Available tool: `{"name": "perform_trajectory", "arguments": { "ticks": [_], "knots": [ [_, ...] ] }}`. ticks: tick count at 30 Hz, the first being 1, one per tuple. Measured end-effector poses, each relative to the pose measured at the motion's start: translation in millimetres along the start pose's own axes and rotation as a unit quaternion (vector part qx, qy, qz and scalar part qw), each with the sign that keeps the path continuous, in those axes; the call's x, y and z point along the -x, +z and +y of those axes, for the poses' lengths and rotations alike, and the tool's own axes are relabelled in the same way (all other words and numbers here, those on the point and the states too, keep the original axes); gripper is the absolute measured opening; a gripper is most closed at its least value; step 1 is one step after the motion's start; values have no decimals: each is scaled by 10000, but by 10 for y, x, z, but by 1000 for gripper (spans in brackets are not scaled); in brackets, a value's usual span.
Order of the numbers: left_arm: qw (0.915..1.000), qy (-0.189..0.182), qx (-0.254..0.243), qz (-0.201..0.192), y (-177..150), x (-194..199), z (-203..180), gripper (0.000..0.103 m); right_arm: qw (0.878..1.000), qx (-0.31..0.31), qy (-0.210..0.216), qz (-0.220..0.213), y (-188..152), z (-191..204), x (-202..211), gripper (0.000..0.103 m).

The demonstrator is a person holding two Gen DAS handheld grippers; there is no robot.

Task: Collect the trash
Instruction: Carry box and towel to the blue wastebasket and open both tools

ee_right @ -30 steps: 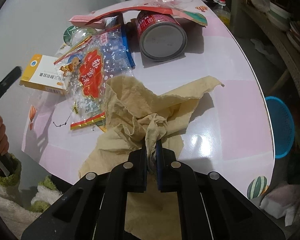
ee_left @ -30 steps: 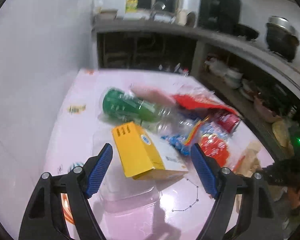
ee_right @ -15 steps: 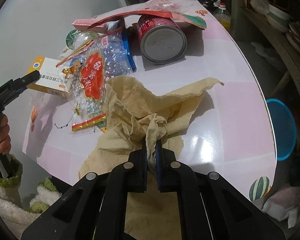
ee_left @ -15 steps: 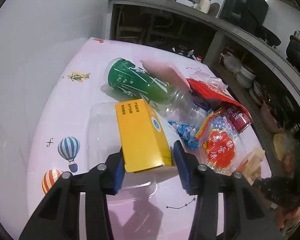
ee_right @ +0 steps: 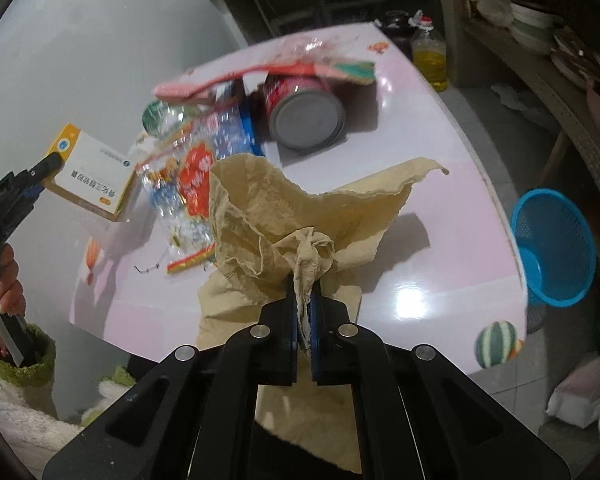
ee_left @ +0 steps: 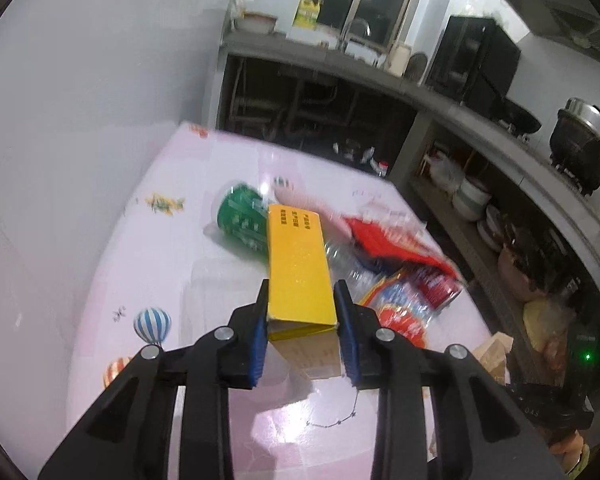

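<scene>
My left gripper (ee_left: 302, 320) is shut on a yellow and white carton (ee_left: 298, 264) and holds it lifted above the pink table (ee_left: 148, 248). The carton also shows in the right wrist view (ee_right: 94, 174), clear of the table. My right gripper (ee_right: 305, 312) is shut on the bunched rim of a tan paper bag (ee_right: 300, 216) that stands open at the table's near edge. On the table lie a green-labelled plastic bottle (ee_left: 242, 220), a red tin can (ee_right: 304, 114), a red snack wrapper (ee_left: 392, 244) and a clear printed snack bag (ee_right: 188, 176).
A blue mesh basket (ee_right: 552, 248) stands on the floor right of the table. An oil bottle (ee_right: 430, 58) stands beyond the far table edge. Grey shelves with bowls (ee_left: 472, 200) and a pot (ee_left: 584, 140) run along the right. A grey wall is on the left.
My left gripper closed on the yellow carton and lifted it off the table. My right gripper kept its hold on the paper bag and rose slightly.
</scene>
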State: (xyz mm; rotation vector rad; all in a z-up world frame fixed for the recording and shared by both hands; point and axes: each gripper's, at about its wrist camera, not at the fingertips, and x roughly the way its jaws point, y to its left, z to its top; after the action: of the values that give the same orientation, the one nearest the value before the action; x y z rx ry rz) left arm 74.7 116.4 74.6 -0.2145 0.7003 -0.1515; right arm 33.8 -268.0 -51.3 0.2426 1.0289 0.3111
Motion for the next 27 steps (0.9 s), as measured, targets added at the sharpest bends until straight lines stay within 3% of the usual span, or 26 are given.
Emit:
{"name": "perform_trajectory", "arguments": {
  "ticks": [8,14,17,20,22,24,27],
  "knots": [
    [9965,-263,-380,-695,222,486,-359,29,9965,-413,152,-713,3,-268,487,3],
    [9843,-1315,-987,-646,431,407,-1180,29,9821,-1188,-200,-1445,-69,-870,975,3],
    [9689,-1998,-1423,-316,501,116,-1854,29,9683,-1788,-504,-1671,-197,-1306,1131,3],
    [9535,-2422,-1785,181,497,-270,-2460,29,9505,-2428,-840,-1747,-366,-1773,1168,3],
    [9385,-2667,-2057,753,422,-657,-2962,30,9383,-2834,-982,-1719,-450,-2041,1116,3],
    [9241,-2702,-2371,1297,253,-1069,-3426,30,9245,-3245,-1128,-1651,-542,-2329,983,4],
    [9051,-2425,-2976,1826,-105,-1658,-4035,30,9133,-3577,-1226,-1511,-583,-2579,742,4]
  ]
}}
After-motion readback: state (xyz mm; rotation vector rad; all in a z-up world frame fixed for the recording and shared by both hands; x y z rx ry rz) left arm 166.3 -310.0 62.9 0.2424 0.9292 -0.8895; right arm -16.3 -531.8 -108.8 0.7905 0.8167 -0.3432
